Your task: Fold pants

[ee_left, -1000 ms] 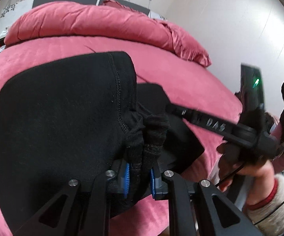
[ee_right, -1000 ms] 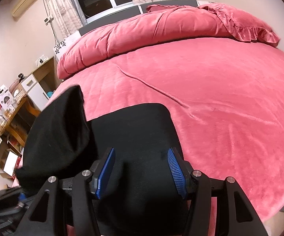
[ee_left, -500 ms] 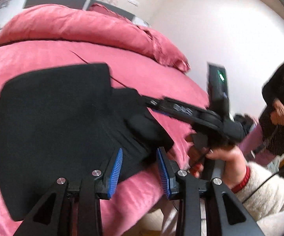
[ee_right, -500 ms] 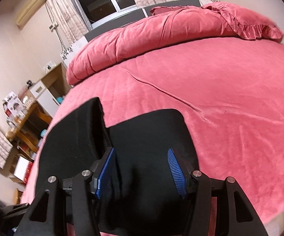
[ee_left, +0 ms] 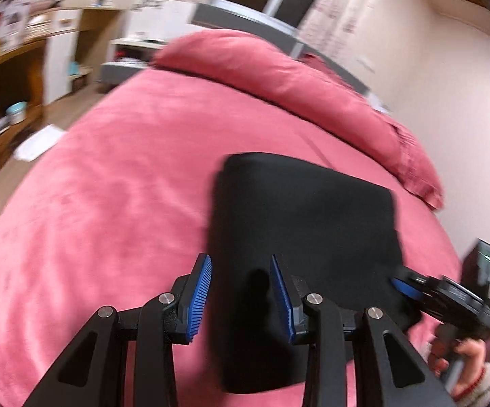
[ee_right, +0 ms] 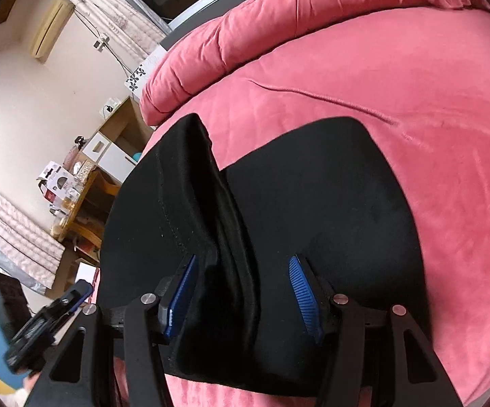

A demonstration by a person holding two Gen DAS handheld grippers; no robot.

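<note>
My left hand-held gripper (ee_left: 241,291) stands partly open with nothing pinched — its blue pads (ee_left: 198,300) hang above the near left edge of the pants (ee_left: 306,224), clear of the cloth. My right hand-held gripper (ee_right: 241,296) is spread wider, jaws astride a raised ridge of black fabric; the left pad looks to be against the cloth, the right pad apart from it, so no grip shows. The pants lie folded into a dark block on the pink bed (ee_left: 109,203), near its front edge. Beyond them a rolled pink quilt (ee_right: 262,34) lies across the head of the bed — wooden shelves (ee_left: 4,78) stand off to the left.
</note>
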